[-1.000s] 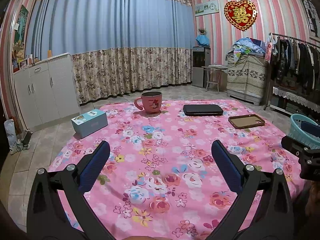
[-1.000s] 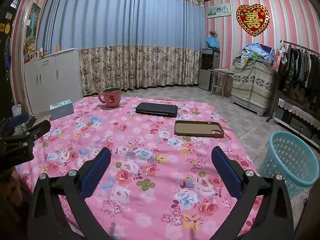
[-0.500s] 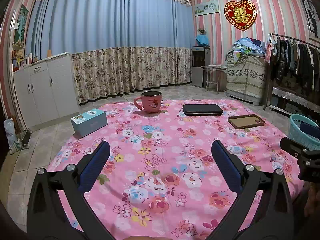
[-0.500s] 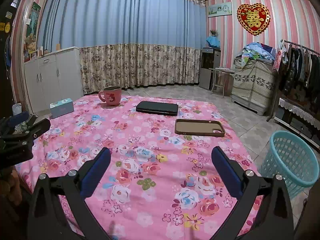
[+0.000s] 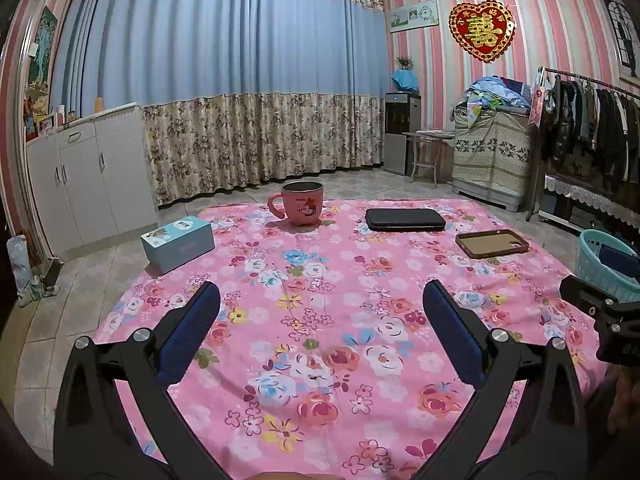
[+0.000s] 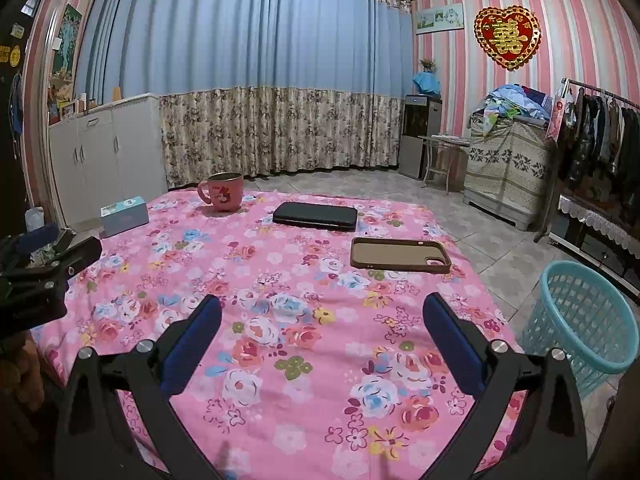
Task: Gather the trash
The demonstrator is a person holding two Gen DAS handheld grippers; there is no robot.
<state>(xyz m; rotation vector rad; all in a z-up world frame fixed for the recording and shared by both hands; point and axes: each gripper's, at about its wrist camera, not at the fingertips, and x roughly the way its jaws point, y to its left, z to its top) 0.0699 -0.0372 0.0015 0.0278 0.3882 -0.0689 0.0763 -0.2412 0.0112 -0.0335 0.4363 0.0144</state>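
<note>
A table under a pink floral cloth (image 5: 320, 320) (image 6: 300, 300) carries a pink mug (image 5: 301, 203) (image 6: 223, 191), a light blue tissue box (image 5: 178, 243) (image 6: 124, 215), a black case (image 5: 405, 219) (image 6: 315, 216) and a brown phone case (image 5: 491, 243) (image 6: 400, 258). A turquoise plastic basket (image 6: 580, 320) (image 5: 604, 264) stands on the floor by the table's right side. My left gripper (image 5: 320, 300) hovers open over the near left of the cloth, holding nothing. My right gripper (image 6: 322, 306) hovers open over the near right, holding nothing. No loose scrap shows on the cloth.
White cabinets (image 5: 80, 176) line the left wall and a long curtain (image 5: 240, 120) covers the back. A covered chest with piled laundry (image 5: 496, 152), a clothes rack (image 5: 592, 128) and a small stool (image 5: 428, 148) stand at the right. Tiled floor surrounds the table.
Both views have shifted only slightly. Both grippers stay open and the things on the cloth have not moved.
</note>
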